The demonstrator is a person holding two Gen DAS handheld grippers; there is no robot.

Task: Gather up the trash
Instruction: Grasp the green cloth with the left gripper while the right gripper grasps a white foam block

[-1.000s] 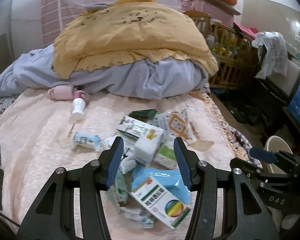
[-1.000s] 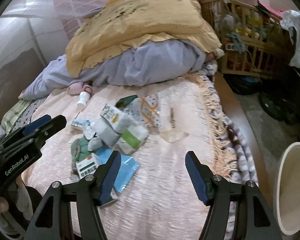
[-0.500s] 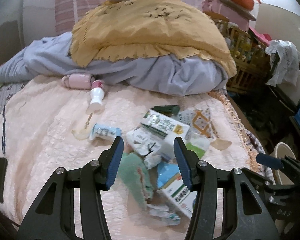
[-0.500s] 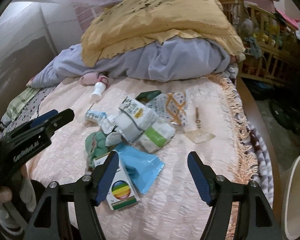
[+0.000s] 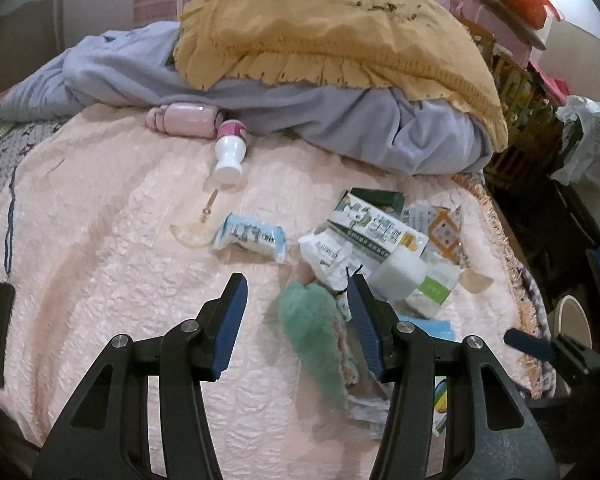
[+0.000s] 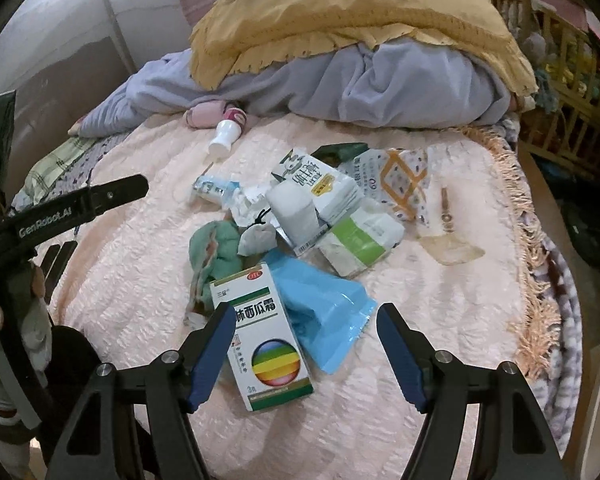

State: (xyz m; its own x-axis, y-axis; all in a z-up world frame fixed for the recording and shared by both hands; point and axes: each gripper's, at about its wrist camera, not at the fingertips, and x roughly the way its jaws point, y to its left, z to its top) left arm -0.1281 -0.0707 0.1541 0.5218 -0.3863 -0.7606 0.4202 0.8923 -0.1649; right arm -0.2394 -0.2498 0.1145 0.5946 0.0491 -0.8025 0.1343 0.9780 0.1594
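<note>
A pink bedspread (image 6: 440, 312) carries a loose heap of trash at its middle; the green wrapper (image 5: 316, 336) is partly hidden behind the left gripper (image 5: 296, 320), and a pale bin rim (image 5: 572, 320) is cut off at the frame edge. The white medicine box (image 6: 262, 328) with a rainbow disc lies flat on a blue pouch (image 6: 324, 312), beside a crushed milk carton (image 6: 316, 184). Both the left gripper and the right gripper (image 6: 304, 344) stand wide open, holding nothing.
</note>
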